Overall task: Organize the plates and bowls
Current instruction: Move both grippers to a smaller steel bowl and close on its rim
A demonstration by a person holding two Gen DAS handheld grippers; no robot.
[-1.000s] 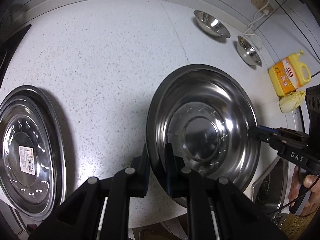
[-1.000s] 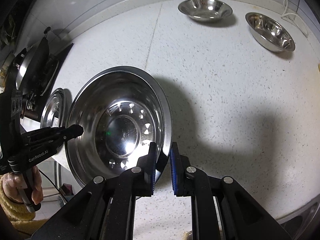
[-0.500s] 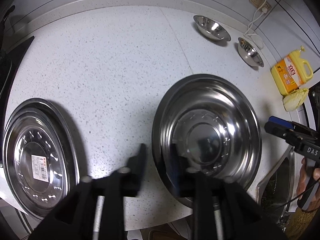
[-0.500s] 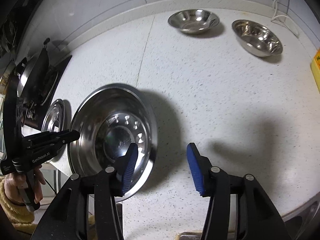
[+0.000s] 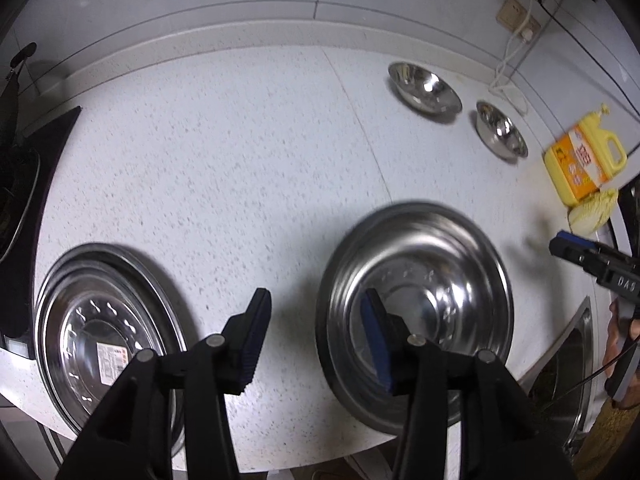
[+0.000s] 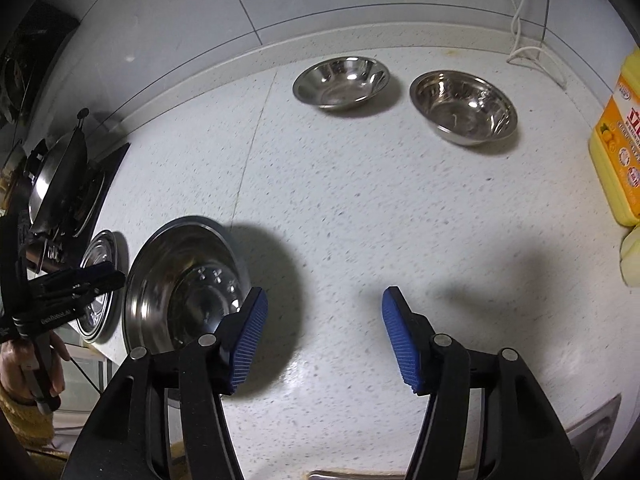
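Observation:
A large steel plate (image 5: pixel 416 280) (image 6: pixel 180 272) lies flat on the speckled counter. My left gripper (image 5: pixel 316 308) hovers above the plate's left rim with its jaws opening; the pads touch nothing. My right gripper (image 6: pixel 324 300), jaws also opening, is off to the right of the plate with only bare counter under the gap. A second steel plate (image 5: pixel 108 340) (image 6: pixel 100 280) with a paper sticker sits further left. Two small steel bowls (image 6: pixel 342 80) (image 6: pixel 464 108) stand side by side near the back wall.
A yellow detergent bottle (image 6: pixel 616 140) (image 5: pixel 580 164) and a pale cabbage (image 5: pixel 592 210) stand at the right edge. The sink (image 5: pixel 576 360) lies front right. A stove with a pan (image 6: pixel 60 184) fills the left. A white cord (image 6: pixel 520 12) hangs from the wall.
Both grippers were shut on opposite rims of the large plate; both have let go, opened and lifted away. The right one has drifted right. The plate now rests on the counter.

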